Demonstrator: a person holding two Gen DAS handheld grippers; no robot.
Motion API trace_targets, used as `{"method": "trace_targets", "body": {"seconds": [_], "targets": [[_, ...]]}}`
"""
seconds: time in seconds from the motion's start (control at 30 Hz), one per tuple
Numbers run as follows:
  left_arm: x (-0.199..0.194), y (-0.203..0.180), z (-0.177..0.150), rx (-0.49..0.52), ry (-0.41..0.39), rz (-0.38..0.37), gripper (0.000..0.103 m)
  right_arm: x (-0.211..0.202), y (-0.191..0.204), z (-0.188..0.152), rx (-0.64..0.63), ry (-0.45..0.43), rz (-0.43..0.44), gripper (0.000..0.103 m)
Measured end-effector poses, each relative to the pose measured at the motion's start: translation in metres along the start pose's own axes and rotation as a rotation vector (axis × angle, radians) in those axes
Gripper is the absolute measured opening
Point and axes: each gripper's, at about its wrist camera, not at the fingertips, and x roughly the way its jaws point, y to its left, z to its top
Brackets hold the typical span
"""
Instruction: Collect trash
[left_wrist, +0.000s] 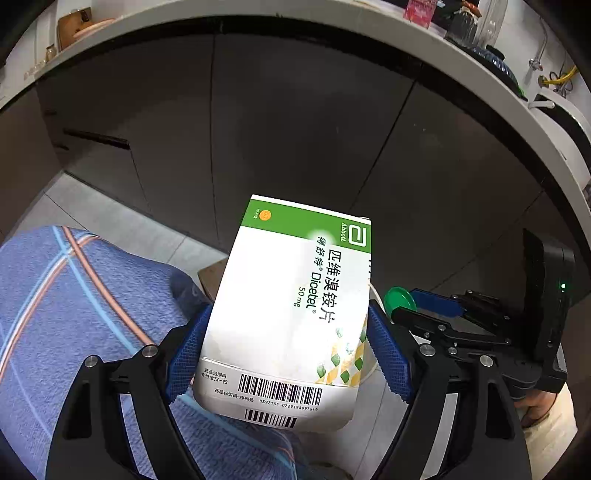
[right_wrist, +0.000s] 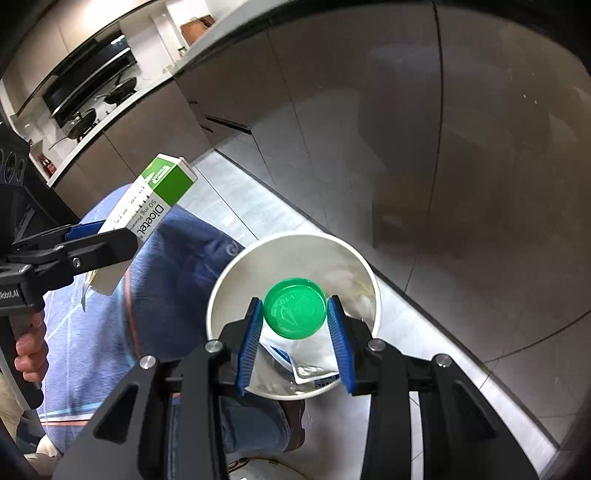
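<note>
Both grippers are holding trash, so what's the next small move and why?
Probably open the right gripper: its green cap sits directly over the white bin, which already holds wrappers. The left gripper, gripping the Dicetel box, is off to the side.

The box (left_wrist: 291, 306) is white with a green band on top, black print and barcodes, and green-yellow diamonds in one corner. The cap (right_wrist: 294, 308) is bright green, the cup (right_wrist: 354, 266) white. Pads (right_wrist: 338, 339) are blue on black frames. The trousers (left_wrist: 74, 295) are blue with orange, white and pale-blue stripes
</note>
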Motion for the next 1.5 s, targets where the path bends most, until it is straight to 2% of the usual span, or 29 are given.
{"method": "trace_targets", "body": {"seconds": [0.2, 0.23, 0.27, 0.33, 0.57, 0.77, 0.83, 0.9, 0.97, 1.17, 1.37, 1.5], "targets": [[0.034, -0.002, 0.003, 0.01, 0.048, -0.007, 0.078, 0.014, -0.009, -0.004, 0.027, 0.033, -0.002, 0.037], [0.037, -0.002, 0.004, 0.01, 0.05, -0.01, 0.081, 0.016, -0.007, -0.003, 0.029, 0.036, -0.001, 0.037], [0.039, -0.001, 0.004, 0.009, 0.051, -0.009, 0.09, 0.019, -0.008, -0.004, 0.031, 0.039, -0.001, 0.037], [0.043, 0.002, 0.005, 0.001, 0.041, 0.008, 0.094, 0.021, -0.008, -0.005, 0.034, 0.043, 0.001, 0.037], [0.051, 0.02, 0.006, -0.035, 0.052, 0.029, 0.094, 0.033, -0.006, -0.005, 0.039, 0.061, 0.009, 0.037], [0.048, 0.014, 0.005, -0.045, 0.042, 0.029, 0.094, 0.042, -0.001, -0.005, 0.022, 0.071, 0.01, 0.039], [0.042, 0.015, 0.005, -0.044, 0.039, 0.03, 0.094, 0.043, 0.0, -0.005, 0.018, 0.072, 0.012, 0.044], [0.04, 0.013, 0.005, -0.042, 0.033, 0.032, 0.094, 0.043, 0.002, -0.004, 0.004, 0.064, 0.002, 0.059], [0.038, 0.012, 0.006, -0.043, 0.023, 0.035, 0.094, 0.043, 0.003, -0.004, -0.004, 0.056, -0.007, 0.064], [0.031, 0.014, 0.008, -0.067, 0.006, 0.044, 0.094, 0.041, 0.002, -0.005, -0.017, 0.026, -0.011, 0.098], [0.02, 0.013, 0.008, -0.068, -0.013, 0.069, 0.094, 0.037, 0.007, -0.004, -0.029, 0.012, -0.015, 0.1], [0.001, 0.012, 0.006, -0.07, -0.048, 0.113, 0.094, 0.027, 0.014, -0.002, -0.047, 0.0, -0.026, 0.1]]}}
